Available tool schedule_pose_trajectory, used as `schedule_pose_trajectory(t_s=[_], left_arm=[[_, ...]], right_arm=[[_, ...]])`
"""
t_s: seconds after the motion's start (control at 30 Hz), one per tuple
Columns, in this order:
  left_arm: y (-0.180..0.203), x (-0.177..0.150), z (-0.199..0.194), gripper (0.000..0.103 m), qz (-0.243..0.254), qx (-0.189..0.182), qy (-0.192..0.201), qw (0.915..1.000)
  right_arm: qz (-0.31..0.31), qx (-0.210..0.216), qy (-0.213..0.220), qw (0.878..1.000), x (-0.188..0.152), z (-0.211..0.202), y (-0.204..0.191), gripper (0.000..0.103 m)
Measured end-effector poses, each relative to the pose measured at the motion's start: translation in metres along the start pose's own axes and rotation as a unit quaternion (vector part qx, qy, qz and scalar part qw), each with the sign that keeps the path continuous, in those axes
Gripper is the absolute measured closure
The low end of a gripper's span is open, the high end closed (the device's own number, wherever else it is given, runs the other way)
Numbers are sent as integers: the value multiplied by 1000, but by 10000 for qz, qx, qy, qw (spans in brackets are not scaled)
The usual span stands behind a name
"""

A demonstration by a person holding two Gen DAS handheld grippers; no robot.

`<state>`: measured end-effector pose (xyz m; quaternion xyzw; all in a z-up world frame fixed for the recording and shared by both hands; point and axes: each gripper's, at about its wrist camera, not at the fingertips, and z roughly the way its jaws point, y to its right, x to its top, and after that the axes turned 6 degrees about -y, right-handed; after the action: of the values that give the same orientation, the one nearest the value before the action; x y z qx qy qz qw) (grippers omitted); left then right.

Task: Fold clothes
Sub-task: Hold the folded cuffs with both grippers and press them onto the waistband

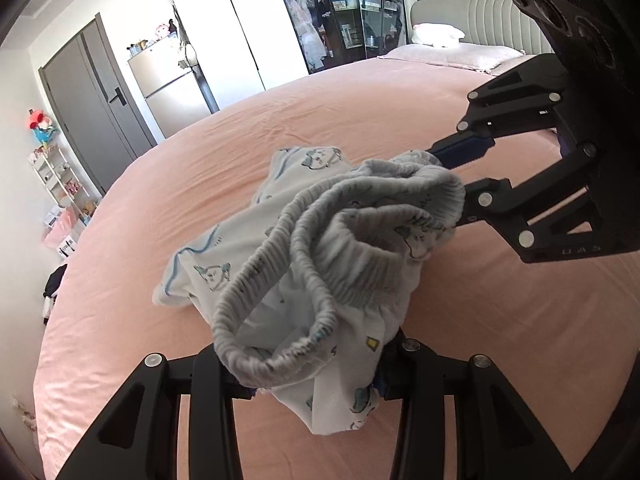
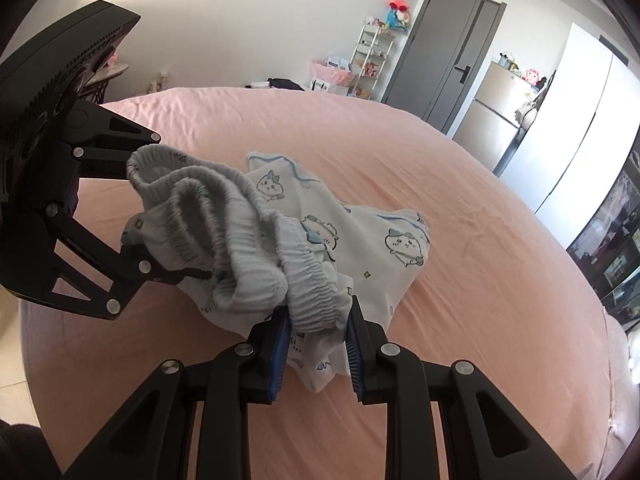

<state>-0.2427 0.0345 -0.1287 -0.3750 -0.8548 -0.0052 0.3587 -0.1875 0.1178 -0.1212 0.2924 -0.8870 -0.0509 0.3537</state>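
Note:
White shorts (image 1: 320, 240) with a blue cartoon print and a grey ribbed elastic waistband hang bunched just above the pink bed (image 1: 200, 160). At the bottom of the left wrist view, my left gripper (image 1: 312, 384) is shut on one side of the waistband. My right gripper (image 1: 452, 184) comes in from the upper right and pinches the other side. The right wrist view shows the right gripper (image 2: 316, 340) with blue pads clamped on the shorts (image 2: 360, 240), and the left gripper (image 2: 140, 216) at the left holding the band. The legs rest crumpled on the bed (image 2: 440, 140).
The bed spreads wide around the shorts, with a grey headboard (image 1: 460, 16) and pillows at its far end. Beyond the bed stand a silver fridge (image 1: 172, 88), a grey door (image 1: 88, 100), a white shelf rack (image 1: 60, 184) and a glass-front cabinet (image 1: 340, 8).

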Motion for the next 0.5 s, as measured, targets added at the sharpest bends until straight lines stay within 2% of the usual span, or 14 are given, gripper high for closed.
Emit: schedule_pose_trajectory(t_s=[0.17, 0.23, 0.37, 0.5], left_arm=[[-19, 14, 11, 66, -12, 6, 182, 9998], [-22, 17, 2, 66, -34, 31, 210, 9998], [-15, -2, -26, 67, -185, -36, 258, 9995], [-18, 6, -12, 69, -391, -102, 161, 9991]], right_arm=[[101, -86, 145, 9998, 14, 5, 8, 79], [180, -61, 203, 9996, 19, 8, 12, 79], [250, -80, 230, 9994, 28, 18, 19, 79], [283, -60, 249, 9993, 34, 25, 25, 79]])
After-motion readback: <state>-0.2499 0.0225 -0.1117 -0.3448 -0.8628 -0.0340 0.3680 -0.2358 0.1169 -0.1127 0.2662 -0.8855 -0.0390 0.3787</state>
